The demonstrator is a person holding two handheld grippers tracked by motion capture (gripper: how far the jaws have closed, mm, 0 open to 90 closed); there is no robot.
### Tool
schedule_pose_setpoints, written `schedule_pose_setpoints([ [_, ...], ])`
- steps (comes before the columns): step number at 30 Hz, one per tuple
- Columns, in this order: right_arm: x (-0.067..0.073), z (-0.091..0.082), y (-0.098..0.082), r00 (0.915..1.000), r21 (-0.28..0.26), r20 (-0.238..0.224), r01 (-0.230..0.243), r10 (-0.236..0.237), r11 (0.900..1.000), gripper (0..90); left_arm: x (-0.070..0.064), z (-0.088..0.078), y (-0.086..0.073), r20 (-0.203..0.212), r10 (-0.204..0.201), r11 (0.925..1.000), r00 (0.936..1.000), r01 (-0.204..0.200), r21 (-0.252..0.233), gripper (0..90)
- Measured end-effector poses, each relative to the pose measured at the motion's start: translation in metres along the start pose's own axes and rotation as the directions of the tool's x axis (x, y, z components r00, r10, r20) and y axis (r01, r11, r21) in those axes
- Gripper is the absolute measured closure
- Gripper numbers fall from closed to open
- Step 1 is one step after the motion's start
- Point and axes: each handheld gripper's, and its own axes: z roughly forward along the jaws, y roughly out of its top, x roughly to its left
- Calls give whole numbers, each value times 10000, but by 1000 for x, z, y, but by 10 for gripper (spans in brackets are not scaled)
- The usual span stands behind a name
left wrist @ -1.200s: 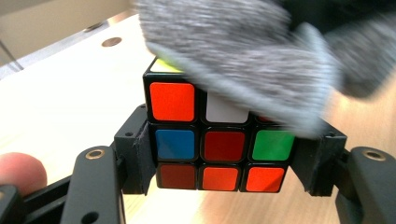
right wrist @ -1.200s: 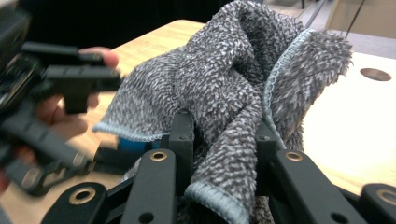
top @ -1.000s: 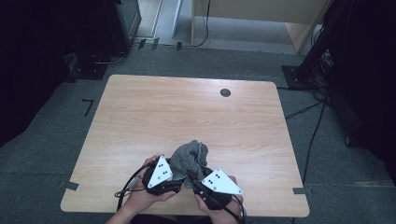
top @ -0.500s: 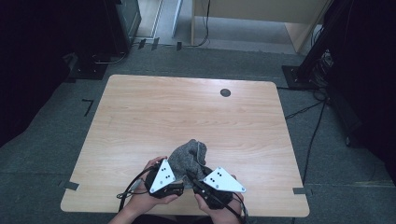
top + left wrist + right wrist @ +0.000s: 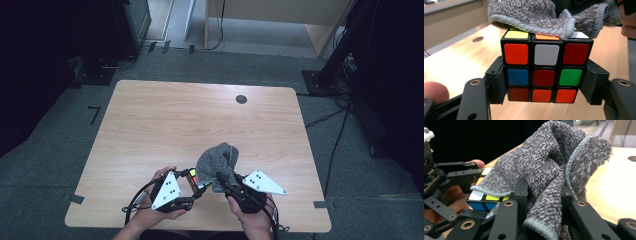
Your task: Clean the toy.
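Observation:
A colour-tiled puzzle cube (image 5: 544, 72) sits clamped between the two black jaws of my left gripper (image 5: 544, 86), held just above the table near its front edge (image 5: 192, 179). A grey fluffy cloth (image 5: 217, 159) drapes over the cube's top (image 5: 536, 15). My right gripper (image 5: 544, 195) is shut on a bunched fold of that cloth (image 5: 544, 167), just right of the cube (image 5: 485, 200). In the high view the left gripper (image 5: 191, 186) and the right gripper (image 5: 223, 181) face each other, each in one of the person's hands.
The wooden table (image 5: 175, 120) stretches away behind the cloth. A small black round insert (image 5: 241, 99) sits near its far edge. Dark carpet, cables and black stands surround the table.
The right gripper has shifted to the right with the cloth, pulling it across the cube's top. The left gripper has stayed nearly still with the cube.

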Motion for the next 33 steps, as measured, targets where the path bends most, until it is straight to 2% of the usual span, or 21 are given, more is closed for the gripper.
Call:
schedule_pose_setpoints([
  [2, -2, 2, -1, 9998, 132, -169, -50, 52, 9999, 723, 4, -4, -1, 217, -262, 9989, 9994, 270, -389, 341],
  [5, -3, 10, -6, 9991, 767, -419, 61, -29, 9970, 725, 12, -14, 4, 737, -746, 9895, 9945, 830, -1185, 341],
  [6, -3, 14, -10, 9979, 1057, -642, 106, -38, 9943, 724, 14, -16, 5, 777, -745, 9890, 9942, 836, -1218, 341],
  [8, -4, 19, -14, 9981, 1350, -619, 118, -34, 9908, 723, 17, -17, 3, 654, -688, 9911, 9955, 756, -1095, 340],
  [10, -6, 16, -12, 9980, 1073, -609, -116, 182, 9942, 722, 20, -15, -1, 696, -788, 9925, 9945, 849, -880, 340],
  [11, -7, 11, -7, 9975, 680, -640, -256, 300, 9974, 723, 20, -15, -2, 716, -830, 9925, 9940, 889, -840, 341],
  [14, -2, 1, 2, 9945, -35, -1025, -196, 191, 9998, 722, 16, -13, -1, 971, -781, 9920, 9922, 871, -916, 341],
  [16, 1, 2, 0, 9924, -75, -1228, -66, 56, 10000, 724, 14, -13, 0, 872, -669, 9932, 9939, 747, -897, 340],
  [17, 0, 3, -2, 9919, -90, -1253, -204, 191, 9998, 725, 15, -13, 0, 864, -648, 9937, 9942, 722, -859, 340],
  [18, -3, 4, -4, 9883, -31, -1469, -411, 402, 9991, 726, 16, -14, -1, 859, -661, 9937, 9941, 734, -842, 340],
  [19, -5, 6, -6, 9838, 102, -1683, -614, 622, 9981, 726, 16, -14, -1, 852, -707, 9930, 9938, 783, -884, 340],
  [21, -8, 12, -10, 9796, 611, -1858, -667, 770, 9959, 727, 18, -15, 0, 870, -826, 9907, 9928, 913, -1012, 340],
  [24, -10, 17, -15, 9776, 1117, -1938, -610, 820, 9919, 726, 20, -17, 1, 858, -849, 9886, 9927, 947, -1171, 340],
  [26, -12, 17, -12, 9797, 1263, -1897, -411, 648, 9911, 724, 21, -18, 1, 925, -877, 9878, 9918, 985, -1205, 340],
  [28, -13, 12, -8, 9837, 880, -1700, -443, 589, 9951, 724, 20, -17, 0, 953, -863, 9893, 9917, 966, -1091, 340],
  [29, -14, 7, -4, 9831, 366, -1699, -634, 688, 9973, 724, 20, -16, -1, 974, -849, 9901, 9916, 950, -1038, 340],
  [30, -13, 4, -3, 9819, 152, -1745, -722, 737, 9973, 724, 19, -15, -1, 1001, -830, 9904, 9915, 932, -1021, 340],
  [32, -8, 4, -1, 9787, 137, -1988, -496, 513, 9987, 725, 17, -15, 0, 1043, -838, 9899, 9910, 948, -1052, 340],
  [33, -6, 6, -3, 9801, 155, -1937, -403, 425, 9991, 725, 17, -15, 1, 989, -821, 9903, 9917, 923, -1042, 339],
])
